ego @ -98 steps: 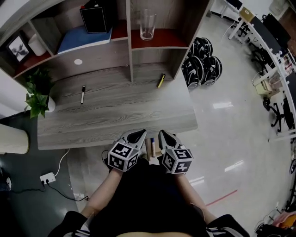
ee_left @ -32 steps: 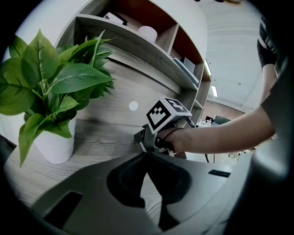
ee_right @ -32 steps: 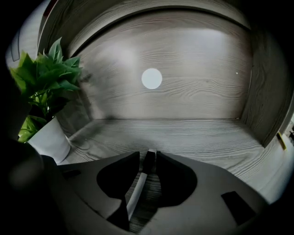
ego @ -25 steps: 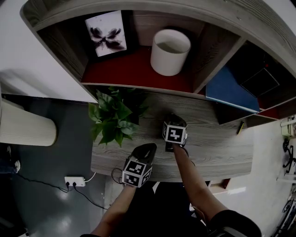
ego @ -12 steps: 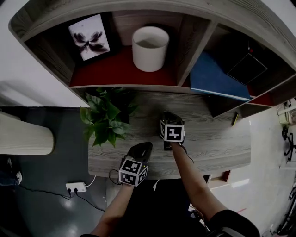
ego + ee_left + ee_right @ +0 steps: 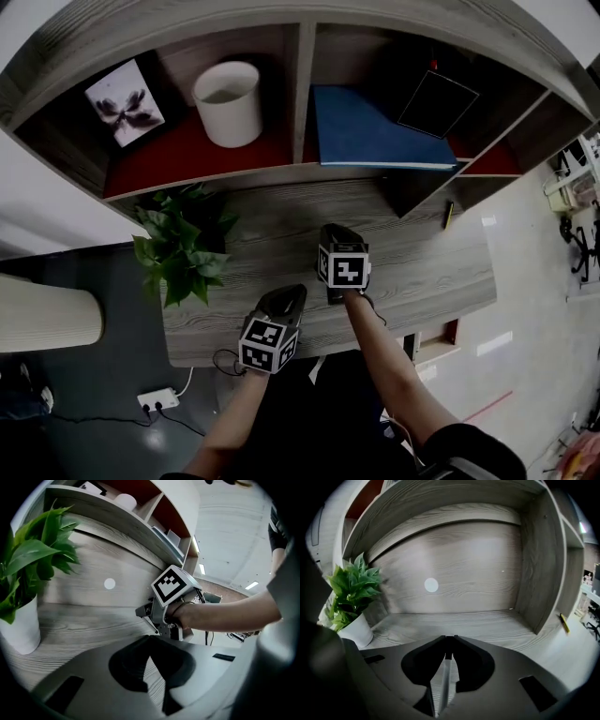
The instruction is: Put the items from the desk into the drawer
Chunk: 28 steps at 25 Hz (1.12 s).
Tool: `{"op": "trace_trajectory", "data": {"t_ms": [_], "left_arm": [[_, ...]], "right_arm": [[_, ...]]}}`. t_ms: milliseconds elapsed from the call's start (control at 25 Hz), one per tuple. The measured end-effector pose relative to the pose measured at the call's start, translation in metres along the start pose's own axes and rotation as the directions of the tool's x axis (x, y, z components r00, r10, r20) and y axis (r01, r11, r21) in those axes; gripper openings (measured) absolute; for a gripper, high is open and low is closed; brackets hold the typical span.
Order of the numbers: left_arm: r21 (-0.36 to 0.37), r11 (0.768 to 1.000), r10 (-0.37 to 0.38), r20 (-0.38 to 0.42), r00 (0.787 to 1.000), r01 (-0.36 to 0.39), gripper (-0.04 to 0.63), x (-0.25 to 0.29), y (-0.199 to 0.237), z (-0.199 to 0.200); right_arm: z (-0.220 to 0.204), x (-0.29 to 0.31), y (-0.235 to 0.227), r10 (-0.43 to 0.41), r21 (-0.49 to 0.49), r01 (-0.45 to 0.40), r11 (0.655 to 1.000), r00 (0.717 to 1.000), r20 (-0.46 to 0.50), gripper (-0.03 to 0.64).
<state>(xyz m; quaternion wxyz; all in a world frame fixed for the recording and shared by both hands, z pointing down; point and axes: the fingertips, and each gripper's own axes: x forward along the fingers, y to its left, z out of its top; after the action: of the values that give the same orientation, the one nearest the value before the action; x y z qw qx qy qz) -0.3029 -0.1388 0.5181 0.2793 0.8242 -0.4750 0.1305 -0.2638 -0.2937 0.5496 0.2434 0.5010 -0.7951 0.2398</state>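
Right gripper (image 6: 447, 641) clamped on slim pale pen (image 6: 440, 686) over the desk (image 6: 281, 234) | left gripper (image 6: 150, 640) closed, empty | only the right gripper view shows that pen; head view adds yellow pen (image 6: 448, 214) near the shelf

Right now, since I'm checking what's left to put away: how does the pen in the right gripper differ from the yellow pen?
The held pen is clamped between the jaws of the right gripper; the yellow pen lies loose on the desk beside the shelf side wall. The held pen looks pale grey; the other is yellow. Both are slim sticks.
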Motion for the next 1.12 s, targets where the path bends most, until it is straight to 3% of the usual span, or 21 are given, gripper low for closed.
{"op": "trace_trajectory", "data": {"t_ms": [480, 1120], "left_arm": [[0.098, 0.982, -0.16, -0.049, 0.986, 0.164, 0.008, 0.037, -0.081, 0.008], [0.181, 0.91, -0.347, -0.161, 0.924, 0.373, 0.008, 0.095, -0.214, -0.016]], "right_arm": [[-0.011, -0.075, -0.085, -0.127, 0.102, 0.12, 0.987, 0.99, 0.057, 0.072], [-0.076, -0.178, -0.213, -0.304, 0.251, 0.284, 0.925, 0.952, 0.042, 0.072]]}}
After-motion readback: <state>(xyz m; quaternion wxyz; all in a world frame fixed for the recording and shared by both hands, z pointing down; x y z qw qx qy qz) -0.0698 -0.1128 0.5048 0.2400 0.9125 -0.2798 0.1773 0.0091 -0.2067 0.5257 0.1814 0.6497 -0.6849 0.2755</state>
